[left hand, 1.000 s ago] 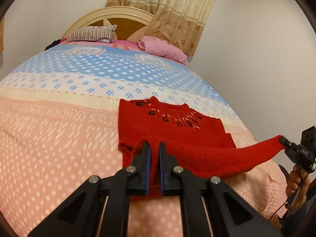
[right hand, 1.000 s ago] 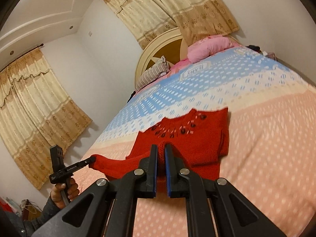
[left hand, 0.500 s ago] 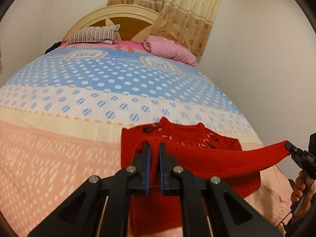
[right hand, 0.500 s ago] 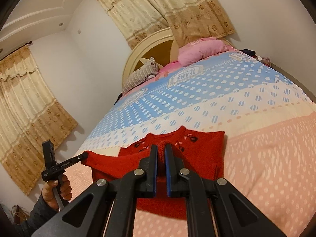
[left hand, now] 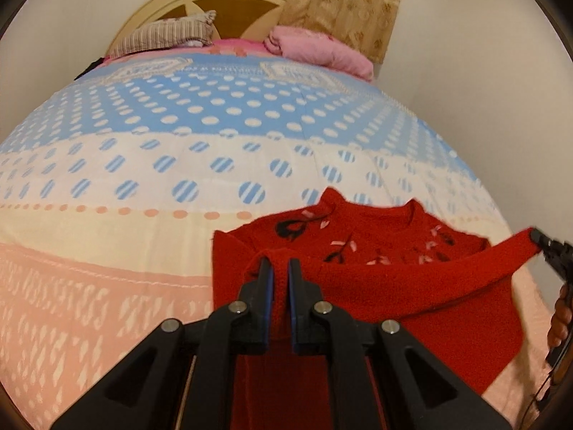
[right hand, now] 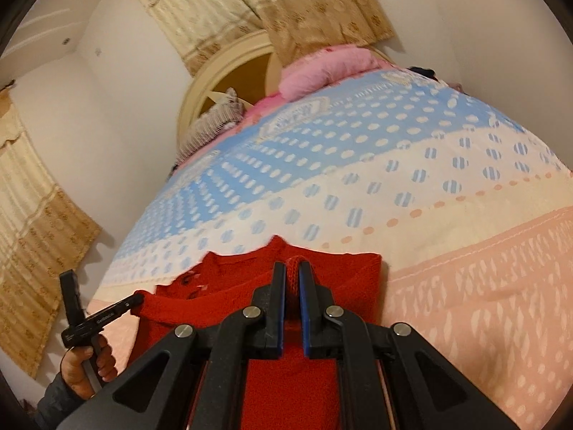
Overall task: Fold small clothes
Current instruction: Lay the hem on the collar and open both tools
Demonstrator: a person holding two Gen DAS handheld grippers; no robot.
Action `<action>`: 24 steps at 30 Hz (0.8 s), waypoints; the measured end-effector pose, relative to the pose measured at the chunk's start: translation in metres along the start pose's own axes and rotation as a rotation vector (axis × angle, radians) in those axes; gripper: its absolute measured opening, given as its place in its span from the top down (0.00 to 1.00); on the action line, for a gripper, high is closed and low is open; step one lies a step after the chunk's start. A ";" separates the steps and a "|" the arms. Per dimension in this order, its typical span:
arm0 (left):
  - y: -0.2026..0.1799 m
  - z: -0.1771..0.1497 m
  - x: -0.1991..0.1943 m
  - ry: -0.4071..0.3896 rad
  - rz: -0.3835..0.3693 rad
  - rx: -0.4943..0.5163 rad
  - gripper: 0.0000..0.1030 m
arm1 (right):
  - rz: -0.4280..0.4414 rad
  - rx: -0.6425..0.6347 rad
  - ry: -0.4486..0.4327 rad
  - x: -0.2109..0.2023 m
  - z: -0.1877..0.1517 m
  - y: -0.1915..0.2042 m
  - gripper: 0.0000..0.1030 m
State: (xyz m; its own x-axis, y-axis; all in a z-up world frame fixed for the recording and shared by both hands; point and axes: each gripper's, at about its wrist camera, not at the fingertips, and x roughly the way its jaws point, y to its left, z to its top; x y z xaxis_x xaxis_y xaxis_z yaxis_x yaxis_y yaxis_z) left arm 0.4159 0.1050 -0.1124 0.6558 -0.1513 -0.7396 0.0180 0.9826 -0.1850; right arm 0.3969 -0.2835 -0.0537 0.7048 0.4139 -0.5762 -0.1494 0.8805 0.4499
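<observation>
Both grippers have carried the lifted edge of the red sweater (left hand: 412, 286) further toward its collar; left gripper (left hand: 280, 268) and right gripper (right hand: 292, 274) each pinch that knit edge above the bed (left hand: 143, 186)

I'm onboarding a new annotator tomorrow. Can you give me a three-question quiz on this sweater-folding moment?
1. True or false: both the left gripper and the right gripper have their jaws shut on the red knitted sweater with black and pink flower embroidery.
2. Which lies nearer the wooden headboard? A) the sweater's neckline B) the edge that the grippers hold
3. Fill in: the sweater lies on a dotted ____ in blue, cream and pink bands.

Key: 1 true; 2 A; 3 bedspread.
</observation>
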 end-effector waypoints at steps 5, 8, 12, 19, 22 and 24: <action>0.010 -0.002 0.011 -0.001 0.062 -0.036 0.74 | -0.122 -0.014 0.055 0.042 0.000 -0.015 0.78; 0.028 -0.013 -0.009 -0.032 0.058 -0.071 0.46 | -0.161 -0.067 0.049 0.037 -0.011 -0.010 0.31; 0.042 -0.037 -0.029 -0.067 0.093 -0.047 0.29 | -0.087 -0.182 0.114 0.030 -0.036 0.018 0.31; 0.061 -0.071 -0.023 -0.036 0.086 -0.103 0.29 | -0.009 -0.367 0.417 0.096 -0.072 0.084 0.31; 0.065 -0.072 -0.028 -0.080 0.064 -0.139 0.20 | -0.113 -0.513 0.447 0.134 -0.075 0.116 0.31; 0.065 -0.073 -0.026 -0.075 0.051 -0.138 0.17 | -0.142 -0.539 0.402 0.148 -0.060 0.128 0.31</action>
State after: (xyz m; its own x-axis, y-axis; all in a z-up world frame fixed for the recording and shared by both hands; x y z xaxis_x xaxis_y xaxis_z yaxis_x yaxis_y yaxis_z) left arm 0.3445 0.1646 -0.1523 0.7078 -0.0878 -0.7009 -0.1176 0.9638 -0.2395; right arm 0.4408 -0.0955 -0.1222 0.4466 0.2478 -0.8597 -0.4717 0.8817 0.0091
